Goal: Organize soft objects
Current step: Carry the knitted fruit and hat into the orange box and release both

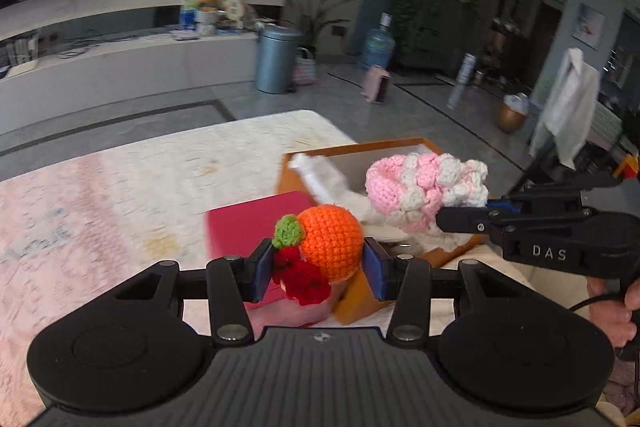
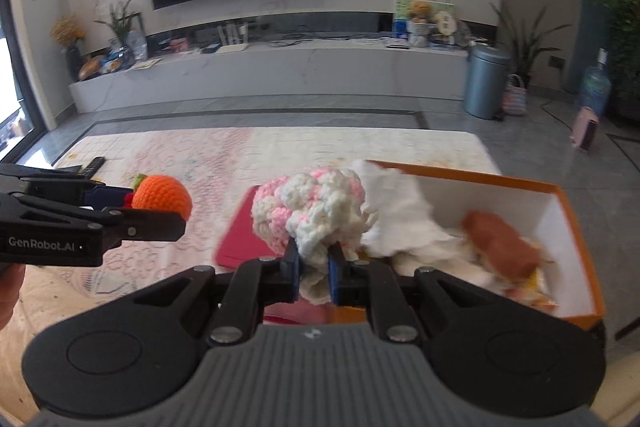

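2 handheld grippers hover near an open orange box [image 2: 576,211]: the left gripper [image 1: 318,263] clamps an orange crochet fruit [image 1: 330,239], the right gripper [image 2: 314,269] pinches a pink-and-white crochet piece [image 2: 308,215]; lower each fully inside before opening, I judge.

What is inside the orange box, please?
Inside the orange box lie crumpled white paper and a brown soft piece. The paper and the pink-white crochet hide whatever lies underneath.

Orange crocheted fruit [image 1: 330,241]: knobbly matt yarn. Pink-white crocheted piece [image 2: 310,213]: same. Orange box [image 2: 576,227]: smooth card. Bin [image 2: 486,83]: brushed metal.
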